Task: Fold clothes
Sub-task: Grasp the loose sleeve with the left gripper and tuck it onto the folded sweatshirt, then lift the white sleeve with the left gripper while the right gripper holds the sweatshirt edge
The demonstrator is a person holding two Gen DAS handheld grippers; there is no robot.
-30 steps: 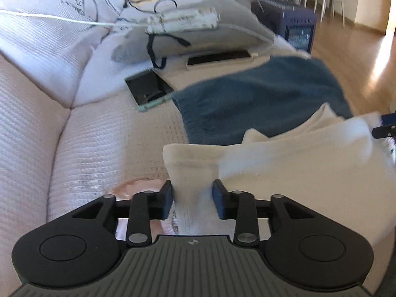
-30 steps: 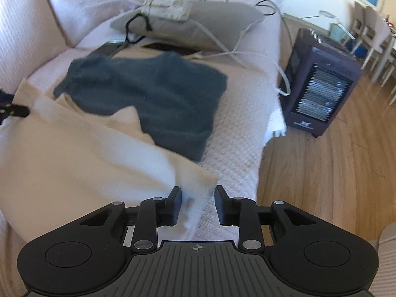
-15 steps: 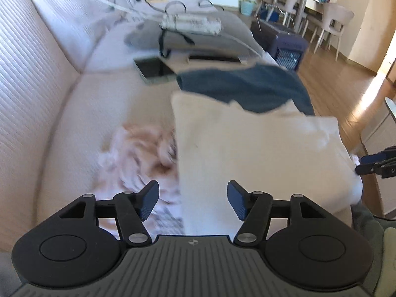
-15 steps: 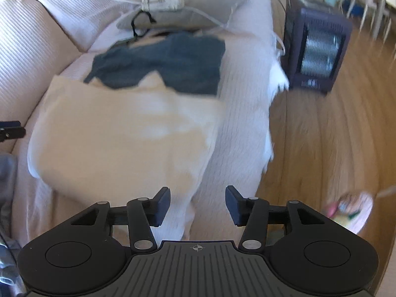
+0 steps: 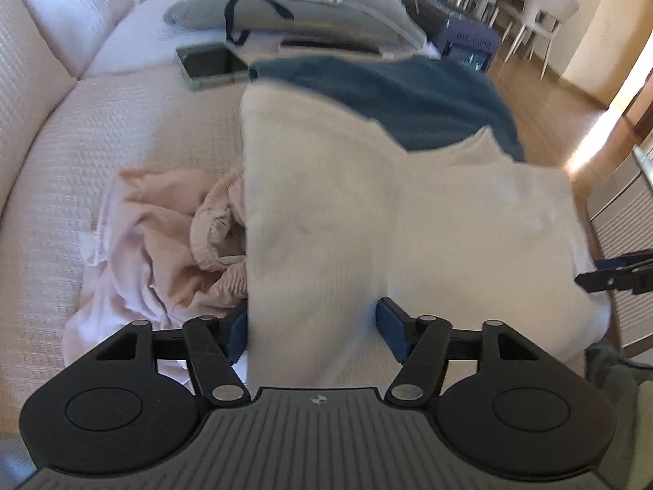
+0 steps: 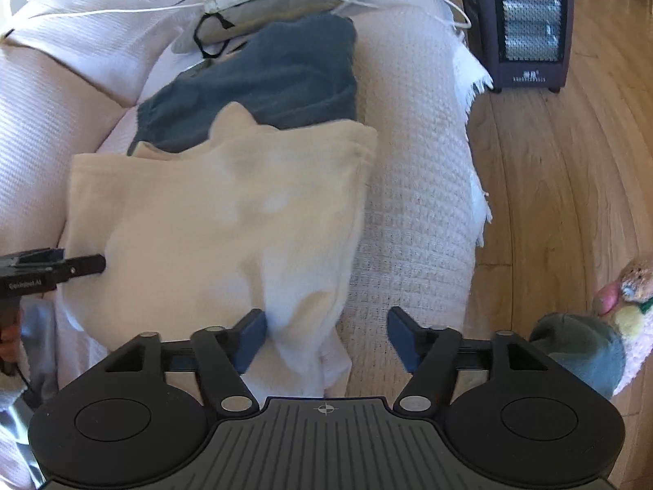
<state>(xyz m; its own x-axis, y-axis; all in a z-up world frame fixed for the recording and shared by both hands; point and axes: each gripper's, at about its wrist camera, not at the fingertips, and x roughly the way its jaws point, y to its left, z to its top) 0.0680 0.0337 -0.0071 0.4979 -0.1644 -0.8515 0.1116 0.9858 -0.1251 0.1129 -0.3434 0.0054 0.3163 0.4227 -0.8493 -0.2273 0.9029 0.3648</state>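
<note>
Both the left gripper (image 5: 314, 332) and right gripper (image 6: 326, 337) have jaws opening, released around the cream garment (image 5: 367, 220).

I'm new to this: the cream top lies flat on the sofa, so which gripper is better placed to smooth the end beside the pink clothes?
Probably the left gripper: its opening jaws straddle the cream top beside the pink clothes.

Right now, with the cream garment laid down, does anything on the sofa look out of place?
Yes. A phone lies loose on the sofa beside the blue garment, and a crumpled pink garment is partly trapped under the cream garment's edge. A white cable trails across the cushions.
</note>
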